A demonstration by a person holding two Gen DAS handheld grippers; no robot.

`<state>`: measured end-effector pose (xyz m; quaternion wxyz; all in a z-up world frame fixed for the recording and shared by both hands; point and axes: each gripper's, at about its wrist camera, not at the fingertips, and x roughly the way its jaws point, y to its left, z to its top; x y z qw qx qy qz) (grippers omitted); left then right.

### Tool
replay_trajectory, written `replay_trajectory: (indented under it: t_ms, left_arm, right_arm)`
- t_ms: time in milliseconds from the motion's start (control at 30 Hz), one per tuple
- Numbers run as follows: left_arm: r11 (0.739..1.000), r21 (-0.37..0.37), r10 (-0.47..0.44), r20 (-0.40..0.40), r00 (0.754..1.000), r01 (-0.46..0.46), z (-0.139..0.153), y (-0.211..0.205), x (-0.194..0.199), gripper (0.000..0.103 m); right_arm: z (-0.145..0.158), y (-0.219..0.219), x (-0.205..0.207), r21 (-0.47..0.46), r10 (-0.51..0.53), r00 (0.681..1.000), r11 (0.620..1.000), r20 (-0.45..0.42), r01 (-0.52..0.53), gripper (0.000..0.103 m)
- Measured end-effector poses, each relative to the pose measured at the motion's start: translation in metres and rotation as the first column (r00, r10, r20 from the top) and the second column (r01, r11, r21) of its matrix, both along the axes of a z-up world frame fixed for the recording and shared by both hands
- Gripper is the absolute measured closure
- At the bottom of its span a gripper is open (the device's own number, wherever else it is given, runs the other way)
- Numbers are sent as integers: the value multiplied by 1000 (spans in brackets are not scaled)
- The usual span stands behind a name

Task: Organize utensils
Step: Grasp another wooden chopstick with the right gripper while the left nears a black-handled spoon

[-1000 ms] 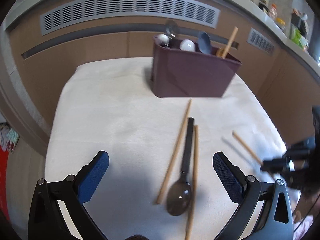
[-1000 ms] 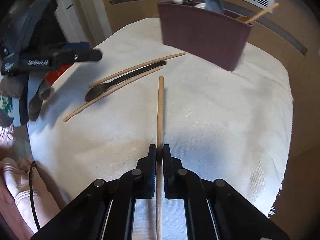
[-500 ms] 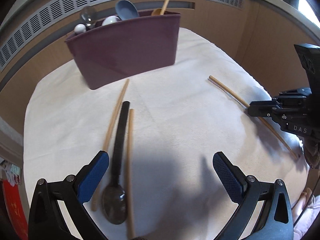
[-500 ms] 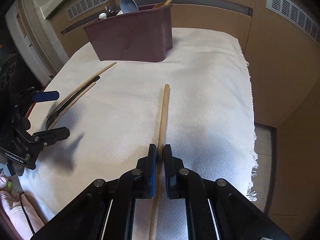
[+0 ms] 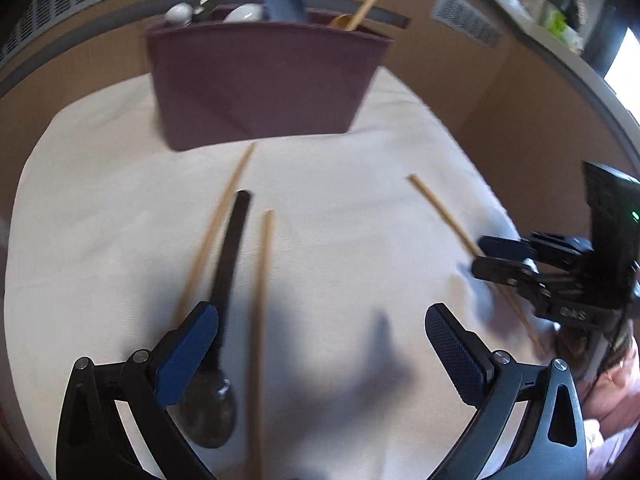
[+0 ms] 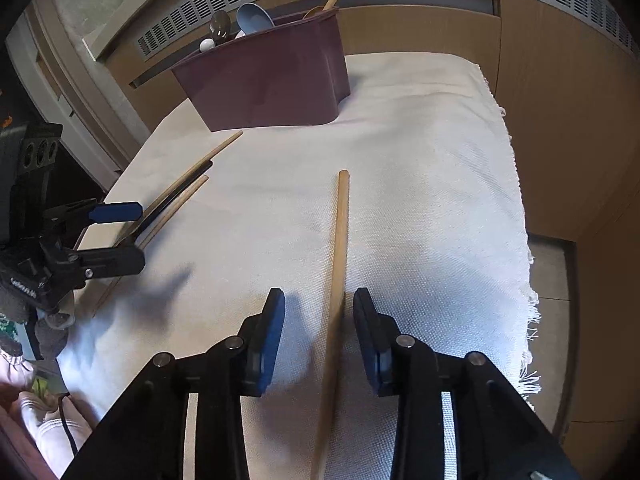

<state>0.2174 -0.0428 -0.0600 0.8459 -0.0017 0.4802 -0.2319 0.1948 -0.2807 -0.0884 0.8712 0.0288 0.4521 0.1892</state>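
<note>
Right gripper (image 6: 319, 312) spread, astride lone chopstick (image 6: 340, 240) lying flat on cloth-covered worktop (image 6: 420, 200). Left gripper (image 5: 320, 354) spread above dark spoon (image 5: 224, 300), flanked by two chopsticks. Chopstick likely light, stiff, smooth: pinch mid-shaft. Maroon caddy (image 5: 260, 88) at rear; cloth edge close at right, open room ahead.

You see a surface covered in cream woven cloth (image 6: 420, 208), rough-textured, with a frayed fringe at its edge. The pale wooden chopstick (image 6: 340, 240) between your right claw's (image 6: 319, 312) blue, dimpled rubbery pads (image 6: 370, 332) looks smooth and matt. The maroon plastic utensil holder (image 5: 260, 84) has a dull satin finish. Near your left claw (image 5: 320, 344), the dark long-handled spoon (image 5: 222, 320) has a glossy bowl, and both claws' arms are matt black plastic.
</note>
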Motion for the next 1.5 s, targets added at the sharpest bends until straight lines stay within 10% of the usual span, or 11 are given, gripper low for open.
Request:
replay_trajectory:
  t_ms: [200,467,633,933,1033,1367,1500]
  left_arm:
    - [1000,-7,-10,-38,999,10,-7,2,7,45]
    - [995,54,-83,-21,996,84,-11,-17,-4,49]
    - [983,164,-87,2,996,86,-11,-22,-13,71]
    - [979,192,-66,2,998,65,-13,-17,-15,72]
    - [978,197,-72,-5,997,72,-13,-20,-13,72]
    - [984,154,-79,-50,996,86,-13,-18,0,67]
    - [978,188,-83,-27,996,87,-12,-20,9,92]
  right_arm:
    - [0,-1,-1,3,-16,1000,1000,7,15,68]
    - [2,8,-1,-36,-24,999,999,22,25,58]
    - [5,25,0,-165,-15,997,986,76,27,57]
    - [1,46,14,-277,40,997,961,58,-23,65]
    - [3,49,12,-271,73,997,961,39,-60,96]
    - [12,42,6,-208,61,997,977,51,-49,97]
    - [11,40,7,-184,54,998,982,44,-45,97]
